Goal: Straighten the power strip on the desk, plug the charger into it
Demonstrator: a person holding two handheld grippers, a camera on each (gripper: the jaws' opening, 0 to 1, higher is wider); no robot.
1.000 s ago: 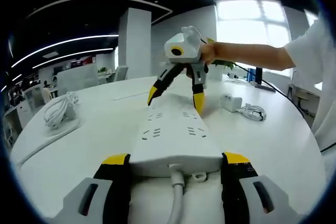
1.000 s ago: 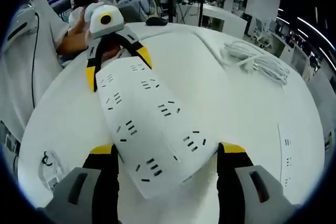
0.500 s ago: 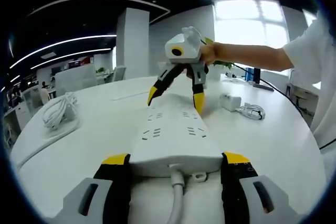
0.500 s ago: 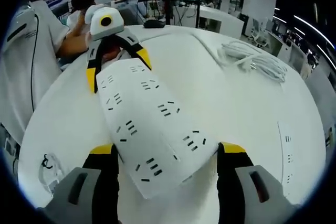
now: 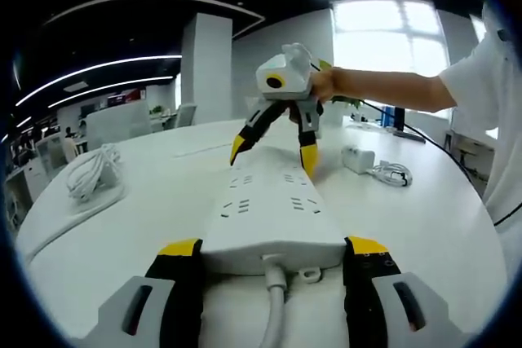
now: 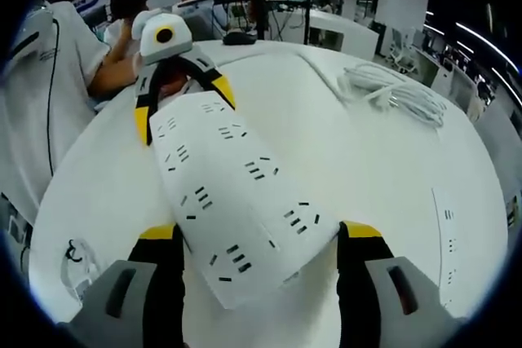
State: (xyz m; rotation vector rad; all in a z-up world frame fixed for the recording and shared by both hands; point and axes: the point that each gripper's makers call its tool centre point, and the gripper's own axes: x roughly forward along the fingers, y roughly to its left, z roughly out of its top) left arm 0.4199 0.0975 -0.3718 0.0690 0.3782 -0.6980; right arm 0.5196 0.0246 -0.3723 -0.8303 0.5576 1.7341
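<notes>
— Jaws: how are they being set?
— Both pairs are being held spread, straddling the power strip [image 5: 273,213] ends on the desk [image 5: 147,201]: left gripper [image 5: 273,258] at the cord end, right gripper [image 6: 257,242] opposite.
— And the charger [image 5: 359,159]?
— It is lying beside the strip's long axis, nearer the right gripper.

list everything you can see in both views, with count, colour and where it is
long white plastic power strip: one, white, flat on the desk, each end between a gripper's jaws
small white charger block with coiled cable: one, white, on the desk beside the strip's far end in the left gripper view
bundle of white coiled cable: one, white, on the desk away from the strip
second white power strip: one, white, at the desk edge in the right gripper view
round white desk: one, white, under everything
left gripper: one, grey with yellow-black tips, jaws open around the strip's cord end
right gripper: one, same colours, jaws open around the other end
person's hand: one, holding the right gripper
</notes>
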